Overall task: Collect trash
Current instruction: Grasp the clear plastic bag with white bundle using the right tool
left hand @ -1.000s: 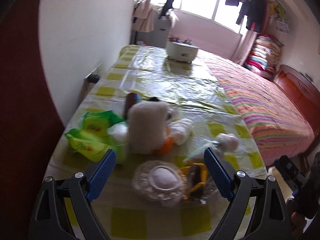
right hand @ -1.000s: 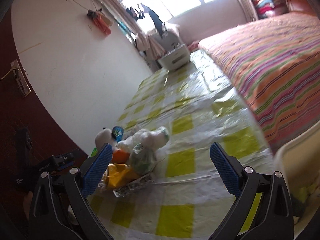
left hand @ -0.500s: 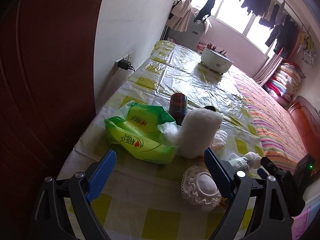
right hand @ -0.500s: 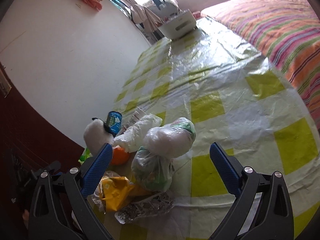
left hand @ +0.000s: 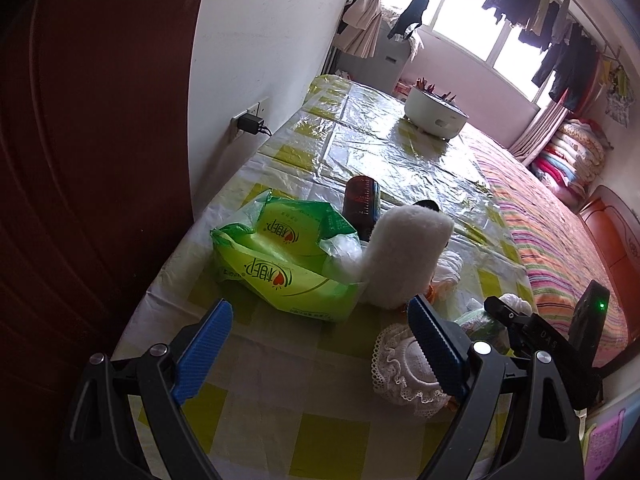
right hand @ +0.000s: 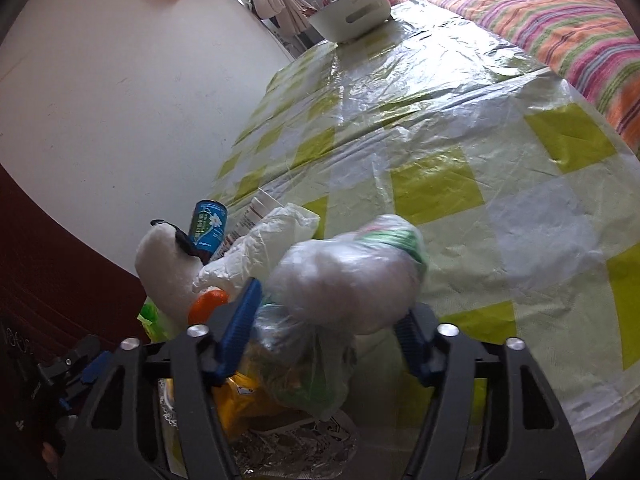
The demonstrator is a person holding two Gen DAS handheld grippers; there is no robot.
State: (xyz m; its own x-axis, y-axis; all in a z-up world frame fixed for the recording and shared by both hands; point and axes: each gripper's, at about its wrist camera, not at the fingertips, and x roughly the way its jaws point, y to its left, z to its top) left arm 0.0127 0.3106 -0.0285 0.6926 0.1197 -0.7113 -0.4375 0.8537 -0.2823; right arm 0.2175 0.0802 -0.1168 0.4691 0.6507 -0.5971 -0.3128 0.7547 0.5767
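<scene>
A heap of trash lies on the yellow-checked tablecloth. My right gripper has closed in around a knotted clear plastic bag of rubbish; its jaws sit on either side of the bag. My left gripper is open and empty, hovering before a green wet-wipe pack, a white fluffy object and a lacy white cover. A blue can, an orange thing and a yellow wrapper lie in the heap.
A white tub stands at the table's far end. A striped bed runs along the right side. A white wall with a plugged socket and a dark red door lie to the left.
My right gripper moved forward and narrowed its jaws around the clear plastic bag. My left gripper shifted only slightly and stays open.
</scene>
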